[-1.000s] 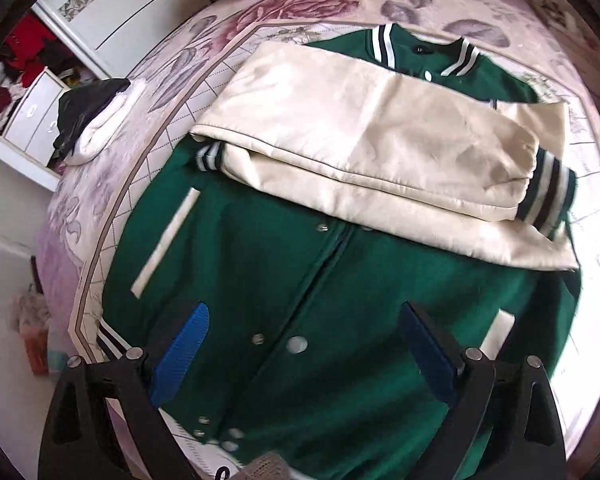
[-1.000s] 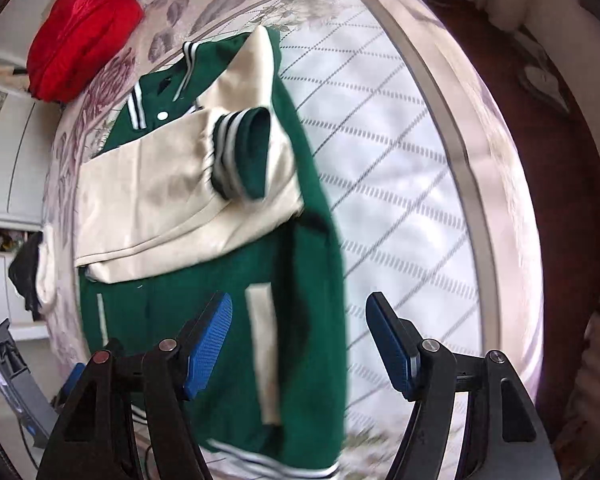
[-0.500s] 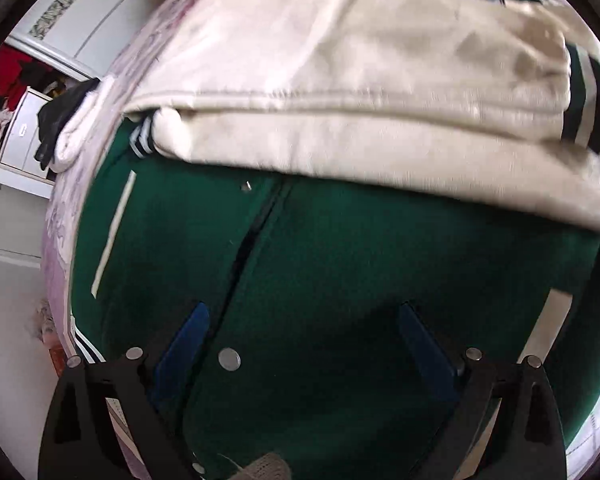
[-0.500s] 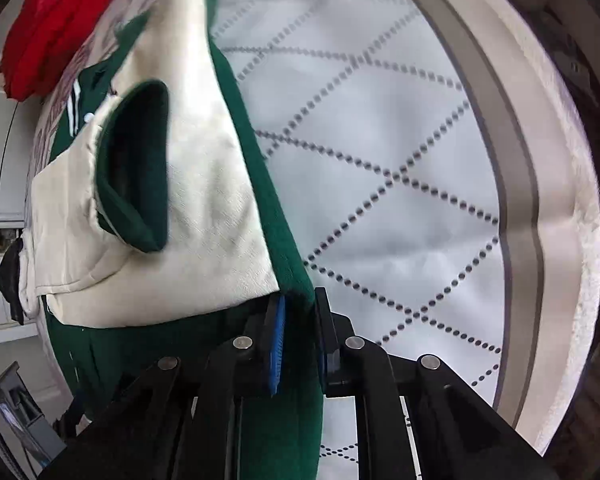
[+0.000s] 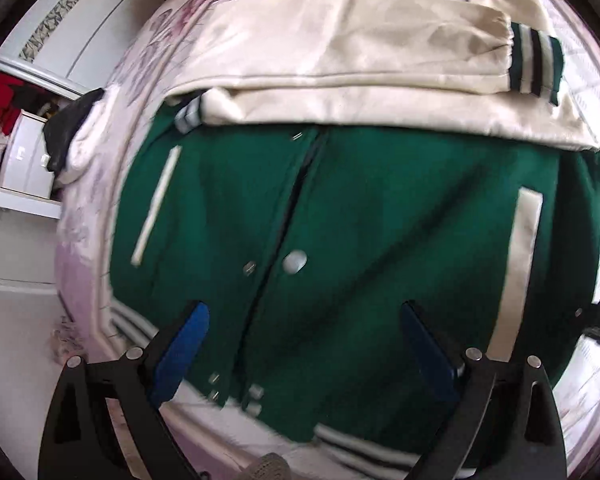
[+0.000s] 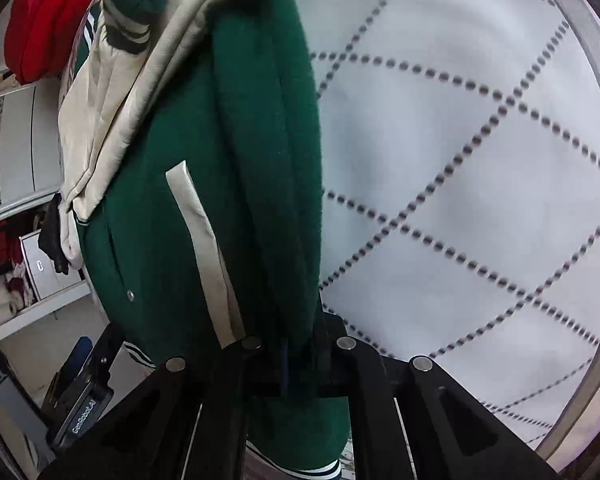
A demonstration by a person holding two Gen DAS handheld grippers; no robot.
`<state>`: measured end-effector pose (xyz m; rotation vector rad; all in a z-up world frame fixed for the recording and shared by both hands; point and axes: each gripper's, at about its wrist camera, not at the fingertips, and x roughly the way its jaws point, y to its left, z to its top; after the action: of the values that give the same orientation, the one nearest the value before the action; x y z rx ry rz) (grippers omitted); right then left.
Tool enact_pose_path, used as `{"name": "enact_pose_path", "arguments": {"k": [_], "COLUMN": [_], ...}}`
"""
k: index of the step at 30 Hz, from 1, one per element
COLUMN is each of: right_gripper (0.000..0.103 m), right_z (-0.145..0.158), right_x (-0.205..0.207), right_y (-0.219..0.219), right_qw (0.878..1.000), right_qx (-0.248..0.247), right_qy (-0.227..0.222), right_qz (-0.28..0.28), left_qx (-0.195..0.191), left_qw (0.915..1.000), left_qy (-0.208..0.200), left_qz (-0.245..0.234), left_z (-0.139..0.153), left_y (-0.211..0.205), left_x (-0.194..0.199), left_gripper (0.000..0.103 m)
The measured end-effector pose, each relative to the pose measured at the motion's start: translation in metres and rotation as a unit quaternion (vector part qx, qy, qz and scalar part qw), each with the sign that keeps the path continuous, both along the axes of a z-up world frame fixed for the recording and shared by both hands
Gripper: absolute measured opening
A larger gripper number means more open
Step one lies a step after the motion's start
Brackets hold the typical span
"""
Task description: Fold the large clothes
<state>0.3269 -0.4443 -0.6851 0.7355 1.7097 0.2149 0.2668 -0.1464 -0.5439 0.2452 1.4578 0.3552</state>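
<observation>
A green varsity jacket [image 5: 380, 216] with cream sleeves [image 5: 352, 52] folded across its chest lies front-up on the bed. My left gripper [image 5: 304, 344] hovers open above the jacket's lower front, its blue pads [image 5: 184, 344] spread either side of the snap placket, nothing between them. In the right wrist view my right gripper [image 6: 296, 360] is shut on the jacket's green side edge [image 6: 268, 160], which bunches into a ridge running up from the jaws. The cream pocket trim [image 6: 200, 240] runs just left of that ridge.
The bed has a white quilted cover [image 6: 480, 160] with dotted diamonds and a floral border [image 5: 148, 60]. A red garment [image 6: 48, 16] lies near the head of the bed. A black and cream garment [image 5: 72, 132] sits at the bed's left edge, by white drawers [image 5: 24, 160].
My right gripper dropped to the jacket's right edge and closed on it, bunching the fabric. My left gripper swung in close over the jacket, then drew back toward the hem, staying open.
</observation>
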Motion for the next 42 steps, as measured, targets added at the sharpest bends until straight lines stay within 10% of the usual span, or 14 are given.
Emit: {"name": "enact_pose_path", "arguments": {"k": [6,8,11,18,23,26,33,42], "right_gripper": [0.009,0.029,0.062,0.062,0.062,0.062,0.076,0.076], "right_z": [-0.014,-0.012,0.007,0.069,0.080,0.075,0.032,0.012], "right_x": [-0.067,-0.088,-0.110,-0.131,-0.141,-0.134,-0.089,0.008], "right_y": [0.048,0.050,0.024,-0.080,-0.150,-0.179,-0.160,-0.070], "right_qw": [0.990,0.988,0.995,0.984,0.972,0.974,0.984,0.983], "right_qx": [0.096,0.096,0.043,-0.179,-0.217,-0.197,0.061,0.117], "right_qy": [0.079,0.093,0.067,-0.013,-0.007,-0.017,-0.065,-0.109], "right_qz": [0.060,0.072,0.053,-0.009,-0.091,-0.112,-0.157,-0.095], "left_qx": [-0.005,0.016,0.068,0.097,0.073,0.083,0.092,0.037], "left_qw": [0.9992,0.9972,0.9882,0.9830,0.9877,0.9781,0.9589,0.9628], "left_qy": [0.028,0.030,0.017,0.013,0.028,0.042,0.077,0.104], "left_qz": [-0.027,-0.067,-0.137,-0.156,-0.136,-0.186,-0.257,-0.247], "left_z": [0.010,0.011,0.008,-0.012,-0.026,-0.042,-0.079,-0.074], "left_y": [0.021,0.008,-0.027,-0.065,-0.058,-0.074,-0.109,-0.122], "left_x": [-0.051,-0.074,-0.108,-0.153,-0.144,-0.148,-0.155,-0.150], "left_gripper": [0.097,0.097,0.097,0.097,0.097,0.097,0.097,0.097]}}
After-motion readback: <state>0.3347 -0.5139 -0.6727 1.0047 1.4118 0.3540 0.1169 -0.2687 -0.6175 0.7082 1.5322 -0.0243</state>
